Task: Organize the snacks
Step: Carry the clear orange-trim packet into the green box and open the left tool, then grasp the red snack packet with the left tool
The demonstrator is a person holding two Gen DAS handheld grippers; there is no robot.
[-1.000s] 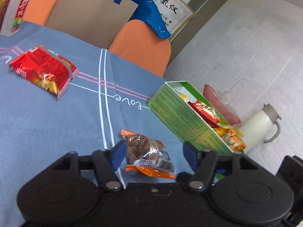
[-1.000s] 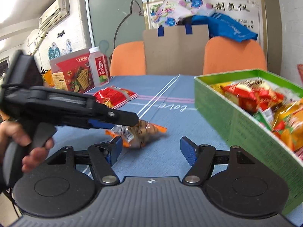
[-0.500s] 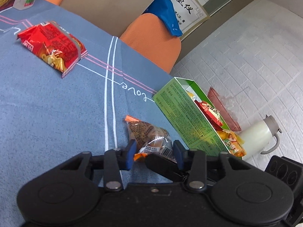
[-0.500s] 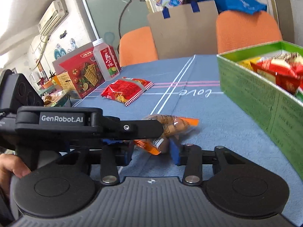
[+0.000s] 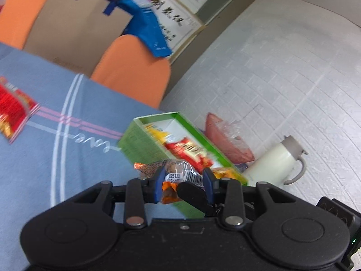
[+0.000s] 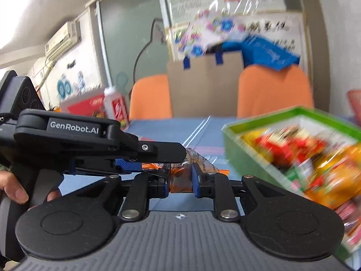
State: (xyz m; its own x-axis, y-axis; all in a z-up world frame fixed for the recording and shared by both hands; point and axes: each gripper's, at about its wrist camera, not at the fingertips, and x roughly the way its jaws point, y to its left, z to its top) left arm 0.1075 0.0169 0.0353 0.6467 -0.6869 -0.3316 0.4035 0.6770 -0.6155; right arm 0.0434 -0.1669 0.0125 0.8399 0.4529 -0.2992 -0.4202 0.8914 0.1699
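Note:
An orange and clear snack packet is held off the blue tablecloth by both grippers. My left gripper is shut on it, and a black finger of the other gripper crosses in front. In the right wrist view my right gripper is shut on the same packet, with the left gripper coming in from the left. The green snack box lies just beyond, open, with several packets inside; it also shows in the right wrist view.
A red snack packet lies on the cloth at far left. Orange chairs and a cardboard sheet stand behind the table. A white jug sits on the floor. A red box and a bottle stand at back left.
Both grippers have closed onto the orange packet and lifted it off the cloth, carrying it towards the green box. Both views are blurred by the motion.

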